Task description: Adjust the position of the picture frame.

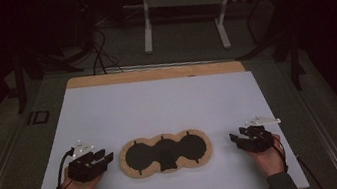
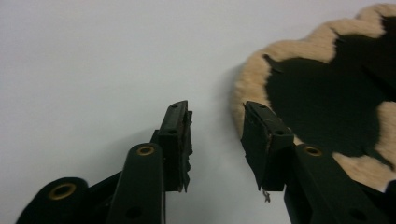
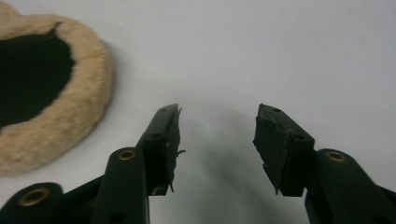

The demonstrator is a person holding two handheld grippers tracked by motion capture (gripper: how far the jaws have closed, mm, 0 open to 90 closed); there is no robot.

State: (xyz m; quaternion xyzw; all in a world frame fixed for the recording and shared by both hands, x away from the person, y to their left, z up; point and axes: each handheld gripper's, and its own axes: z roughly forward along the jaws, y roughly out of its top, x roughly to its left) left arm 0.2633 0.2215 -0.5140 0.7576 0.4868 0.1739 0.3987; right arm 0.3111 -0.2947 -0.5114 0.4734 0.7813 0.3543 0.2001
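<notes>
High view: a fleece-rimmed black three-lobed pad (image 1: 165,153) lies flat at lower centre of the white bench (image 1: 158,106). Left hand-held gripper (image 1: 101,156) and right hand-held gripper (image 1: 236,138) flank it, jaws apart, empty. Likely best: pinch the fleece rim at both ends evenly.

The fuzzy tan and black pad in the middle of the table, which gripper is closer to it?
Left. The left gripper sits just off the pad's left end, its jaws open right beside the fuzzy rim. The right gripper, also open, sits off the pad's right end with a wider gap.
</notes>
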